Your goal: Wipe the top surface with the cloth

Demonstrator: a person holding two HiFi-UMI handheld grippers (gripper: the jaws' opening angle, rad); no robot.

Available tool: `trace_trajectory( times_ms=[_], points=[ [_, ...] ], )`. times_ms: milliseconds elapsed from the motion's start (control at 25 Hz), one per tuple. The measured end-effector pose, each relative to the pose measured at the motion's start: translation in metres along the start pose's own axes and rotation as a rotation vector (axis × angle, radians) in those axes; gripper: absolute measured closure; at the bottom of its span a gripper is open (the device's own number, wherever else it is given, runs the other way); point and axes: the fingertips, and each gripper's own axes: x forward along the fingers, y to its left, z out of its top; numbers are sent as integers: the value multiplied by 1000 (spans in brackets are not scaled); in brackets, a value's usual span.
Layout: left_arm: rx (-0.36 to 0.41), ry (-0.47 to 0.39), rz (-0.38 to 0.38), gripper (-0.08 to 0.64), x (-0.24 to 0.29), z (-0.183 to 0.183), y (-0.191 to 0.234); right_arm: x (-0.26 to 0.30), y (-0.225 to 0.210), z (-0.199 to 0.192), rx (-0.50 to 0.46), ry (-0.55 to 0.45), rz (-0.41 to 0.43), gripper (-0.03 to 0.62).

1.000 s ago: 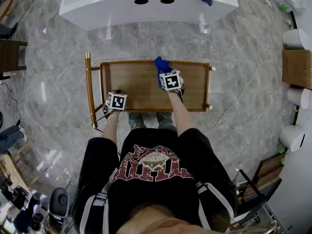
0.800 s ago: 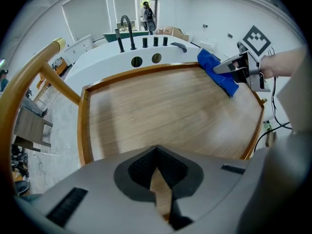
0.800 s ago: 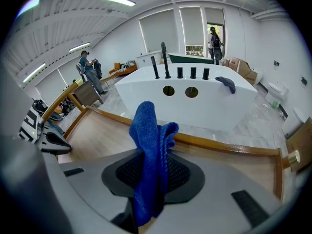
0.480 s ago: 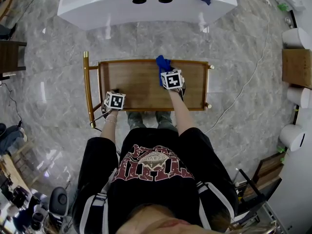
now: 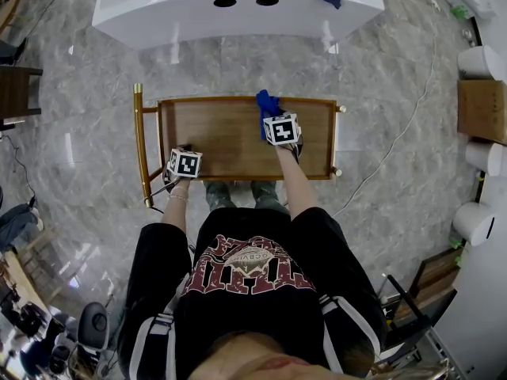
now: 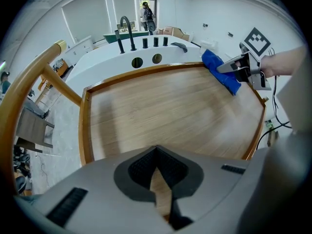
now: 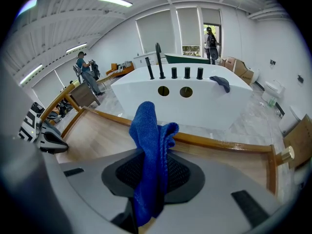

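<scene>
Right gripper (image 7: 151, 179): jaws clamped on the blue cloth (image 7: 148, 150), which stands up in a folded bunch between them. In the head view the cloth (image 5: 267, 101) sits at the far edge of the wooden worktop (image 5: 214, 137), right of centre, touching or just beside the raised rim (image 5: 206, 99).

Left gripper (image 6: 156, 179): jaws nearly together, only a slit of wood showing between them. It sits at the near left corner. I cannot tell whether it pinches the near rim or just rests there.

Step in hand, as I judge it: a wiping pass from the far edge.
- Tip the right gripper so the loose fold lies flat on the wood, not only its tip.
- Use overlapping strokes along the grain, with light, steady pressure.
- Work the cloth into the angle where rim meets top.

Edges and room:
- The rim runs all round and will stop each stroke.
- The worktop is bare, so most of it is free to sweep.
- The brass handle (image 5: 139, 145) stands outside the left end.
- My left gripper blocks the near left corner; that patch needs it lifted.
</scene>
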Motion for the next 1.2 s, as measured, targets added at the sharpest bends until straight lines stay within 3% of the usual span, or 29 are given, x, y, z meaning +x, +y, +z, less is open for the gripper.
trace_trajectory(
  times_ms=[1200],
  points=[
    [-31, 5, 34, 511, -2, 7, -1, -16, -51, -9, 18, 7, -29, 489]
  ],
)
